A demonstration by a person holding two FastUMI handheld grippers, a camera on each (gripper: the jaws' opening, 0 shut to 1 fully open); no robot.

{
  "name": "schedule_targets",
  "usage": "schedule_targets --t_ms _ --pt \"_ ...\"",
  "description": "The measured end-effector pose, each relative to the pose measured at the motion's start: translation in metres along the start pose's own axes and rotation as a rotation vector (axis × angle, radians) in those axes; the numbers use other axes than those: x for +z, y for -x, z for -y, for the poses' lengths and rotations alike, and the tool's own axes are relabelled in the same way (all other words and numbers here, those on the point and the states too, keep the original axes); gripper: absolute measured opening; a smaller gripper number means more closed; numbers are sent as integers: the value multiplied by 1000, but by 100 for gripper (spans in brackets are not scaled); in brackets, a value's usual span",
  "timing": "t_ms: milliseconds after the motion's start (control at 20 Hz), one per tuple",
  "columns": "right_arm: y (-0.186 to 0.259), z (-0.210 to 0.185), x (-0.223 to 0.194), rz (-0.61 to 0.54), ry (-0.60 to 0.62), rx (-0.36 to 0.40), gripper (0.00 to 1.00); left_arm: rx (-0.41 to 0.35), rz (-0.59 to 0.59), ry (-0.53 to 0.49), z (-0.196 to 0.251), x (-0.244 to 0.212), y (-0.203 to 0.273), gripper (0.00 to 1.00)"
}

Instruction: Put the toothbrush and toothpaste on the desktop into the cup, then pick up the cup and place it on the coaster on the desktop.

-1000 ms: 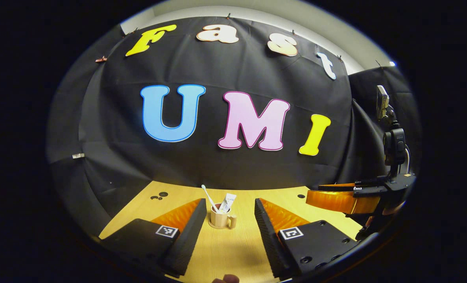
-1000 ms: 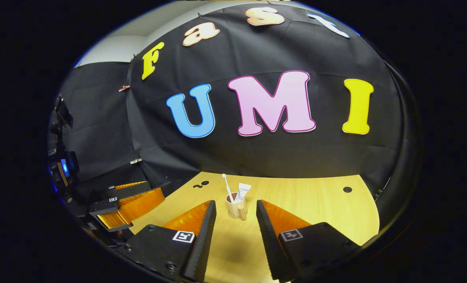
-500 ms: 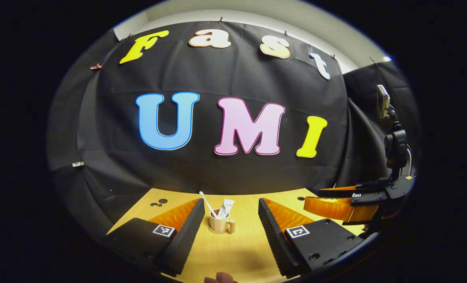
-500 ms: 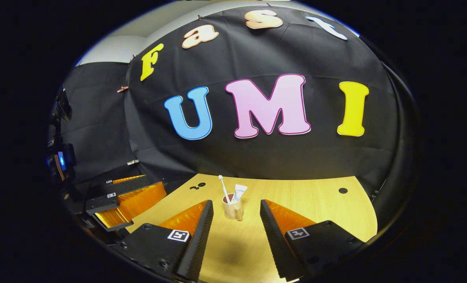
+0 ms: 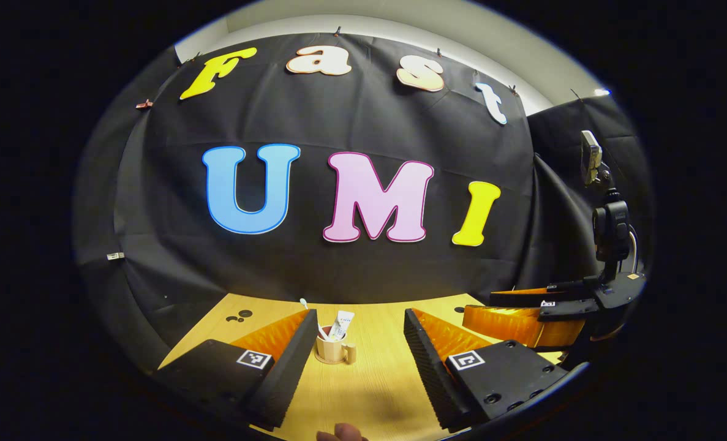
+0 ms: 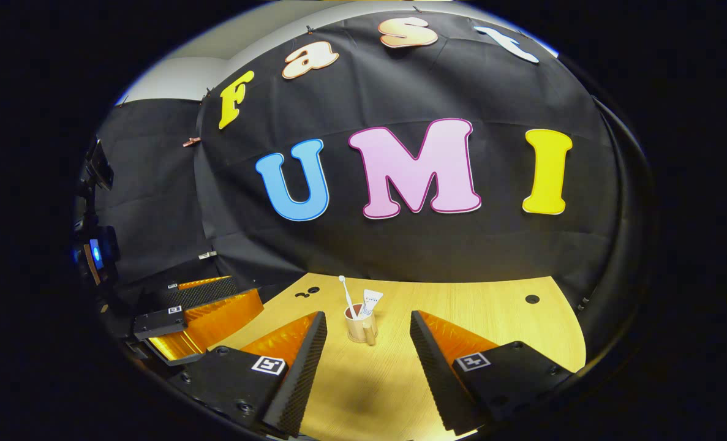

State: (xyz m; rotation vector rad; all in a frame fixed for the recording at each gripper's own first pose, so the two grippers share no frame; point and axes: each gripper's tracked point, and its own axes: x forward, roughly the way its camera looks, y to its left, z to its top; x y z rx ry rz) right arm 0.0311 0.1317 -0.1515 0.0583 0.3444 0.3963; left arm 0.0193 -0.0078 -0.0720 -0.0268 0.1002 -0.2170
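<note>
The cup [image 5: 330, 349] stands upright on the coaster [image 5: 331, 361], a thin disc whose edge shows just under its base, on the wooden worktop [image 5: 369, 392]. Its handle faces the near side, a little to the right in the left gripper view. In the cup stand the toothbrush [image 5: 313, 318], leaning left with its head up, and the toothpaste [image 5: 340, 324], upright just beside it. In the right gripper view the cup [image 6: 359, 324] stands at mid worktop [image 6: 473, 306] with the toothbrush [image 6: 346, 295] and the toothpaste [image 6: 370, 302] rising from it; whether a coaster lies under it there is too small to tell. The left gripper [image 5: 357, 334] hangs near the cup, its fingers [image 5: 286, 367] spread wide and holding nothing, with the cup farther off between them and apart from both. The right gripper [image 6: 366, 335] likewise has its fingers [image 6: 436, 373] spread and grips nothing, the cup beyond their tips. In the left gripper view the right gripper [image 5: 534, 312] shows at the right over the worktop's edge; in the right gripper view the left gripper [image 6: 198, 309] shows at the left. Small dark holes [image 6: 532, 299] dot the worktop. A fingertip [image 5: 339, 435] shows at the bottom edge of the left gripper view.
</note>
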Motion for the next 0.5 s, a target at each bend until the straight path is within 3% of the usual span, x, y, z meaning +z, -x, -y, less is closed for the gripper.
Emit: schedule_targets --t_ms 500 --pt "5 4 0 -1 -15 -1 88 -24 -22 -17 11 -6 -2 90"
